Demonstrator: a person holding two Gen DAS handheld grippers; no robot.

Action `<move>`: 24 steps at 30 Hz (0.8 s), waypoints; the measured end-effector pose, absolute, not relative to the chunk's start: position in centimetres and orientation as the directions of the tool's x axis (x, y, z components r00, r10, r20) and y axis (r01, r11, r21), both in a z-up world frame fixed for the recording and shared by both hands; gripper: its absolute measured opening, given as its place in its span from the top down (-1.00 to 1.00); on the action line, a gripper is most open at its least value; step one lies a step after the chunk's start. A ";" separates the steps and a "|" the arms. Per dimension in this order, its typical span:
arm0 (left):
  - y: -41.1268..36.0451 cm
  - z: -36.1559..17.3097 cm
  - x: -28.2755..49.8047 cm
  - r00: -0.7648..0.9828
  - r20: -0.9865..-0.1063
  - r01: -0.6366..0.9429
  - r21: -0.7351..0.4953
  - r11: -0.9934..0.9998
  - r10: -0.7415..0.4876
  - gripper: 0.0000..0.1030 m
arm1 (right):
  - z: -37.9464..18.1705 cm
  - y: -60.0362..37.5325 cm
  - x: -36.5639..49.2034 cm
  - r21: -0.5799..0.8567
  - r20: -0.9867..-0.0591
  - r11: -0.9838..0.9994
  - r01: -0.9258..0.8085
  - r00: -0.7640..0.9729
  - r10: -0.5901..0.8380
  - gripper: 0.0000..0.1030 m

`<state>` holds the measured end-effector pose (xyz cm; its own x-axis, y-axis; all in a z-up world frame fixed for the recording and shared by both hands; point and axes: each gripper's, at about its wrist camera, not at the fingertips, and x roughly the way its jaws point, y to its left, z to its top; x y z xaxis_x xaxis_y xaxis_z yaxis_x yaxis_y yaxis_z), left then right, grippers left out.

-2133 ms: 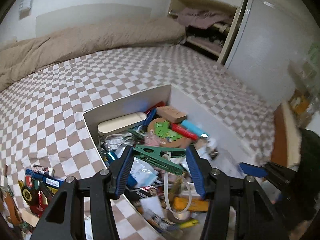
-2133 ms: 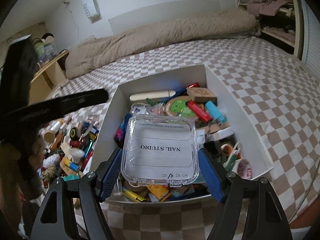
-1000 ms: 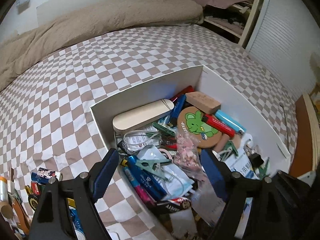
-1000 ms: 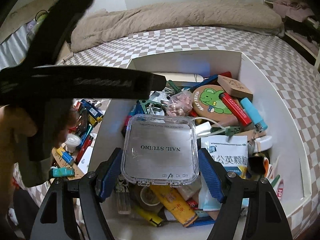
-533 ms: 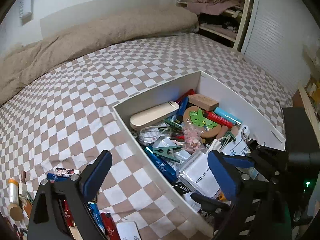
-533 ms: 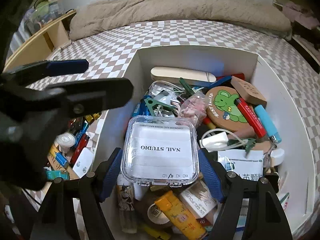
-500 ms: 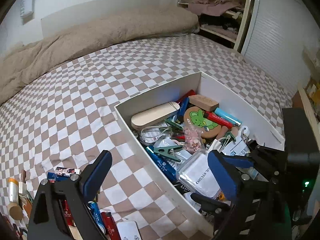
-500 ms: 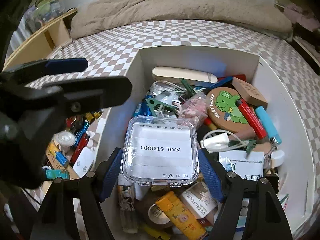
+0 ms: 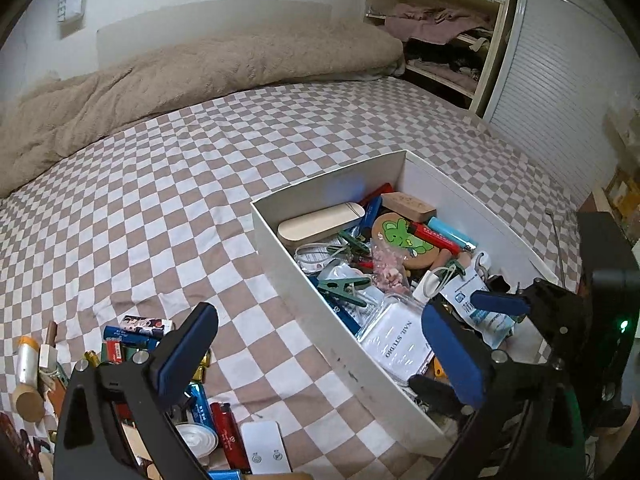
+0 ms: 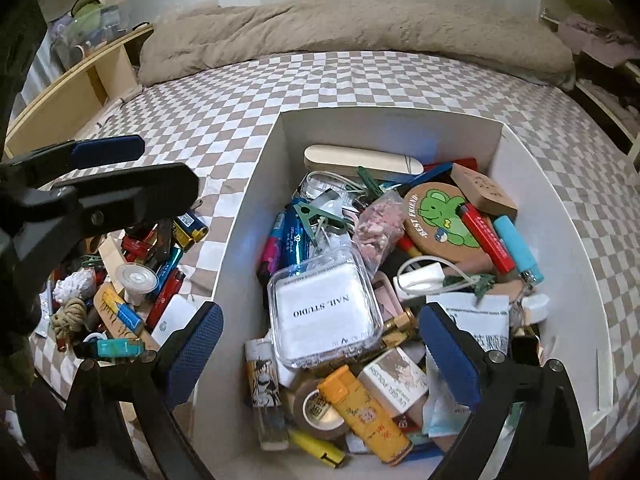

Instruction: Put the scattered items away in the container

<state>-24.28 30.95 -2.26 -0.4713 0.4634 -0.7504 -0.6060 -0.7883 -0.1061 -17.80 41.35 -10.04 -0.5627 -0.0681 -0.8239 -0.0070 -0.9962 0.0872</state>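
- Left wrist view: my left gripper (image 9: pixel 320 356) has its jaws opening, wide apart, with nothing between them but checked bedspread (image 9: pixel 168 208) and the near wall of the white box (image 9: pixel 320 320).
- Below and left of my left finger (image 9: pixel 188 350) lies the pile of scattered items (image 9: pixel 132 344) on the bedspread: small cans, lighters, a white round lid and a white card.
- Ahead and right of that gripper the box stands crammed; a green clip (image 9: pixel 344 286) lies near its left wall, and a beige oblong case (image 9: pixel 320 222) sits at its far end.
- Just left of my right finger the clear case marked NAIL STUDIO (image 9: pixel 394 342) rests on the heap inside the box.
- At the far right of this view my right gripper (image 9: pixel 476 320) reaches over the box.
- Right wrist view: my left gripper (image 10: pixel 120 168) shows at the upper left, above the loose pile (image 10: pixel 132 272) outside the box.
- My right gripper (image 10: pixel 320 354) has its jaws opening, pads clear of everything.
- Between and just ahead of its fingers the NAIL STUDIO case (image 10: pixel 324 308) lies tilted on the clutter, released, touching neither pad.
- Ahead and right, a round wooden coaster with a green animal (image 10: pixel 444 220) lies beside a red lighter (image 10: pixel 486 238) and a blue lighter (image 10: pixel 518 254).
- Under my right finger (image 10: pixel 446 344) sits a white printed packet (image 10: pixel 480 320).
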 end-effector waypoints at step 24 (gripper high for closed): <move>27.7 -1.0 -18.9 -0.540 -0.719 -0.587 -0.050 -0.808 0.437 -0.99 | -6.0 42.3 -12.1 0.085 -0.752 -0.990 -0.116 -0.659 0.012 -1.00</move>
<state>-18.92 27.66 -1.01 -0.5401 0.4370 -0.7193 -0.5872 -0.8079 -0.0499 -12.11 42.33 -6.01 -0.6588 0.0124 -0.7522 -0.1156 -0.9897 0.0850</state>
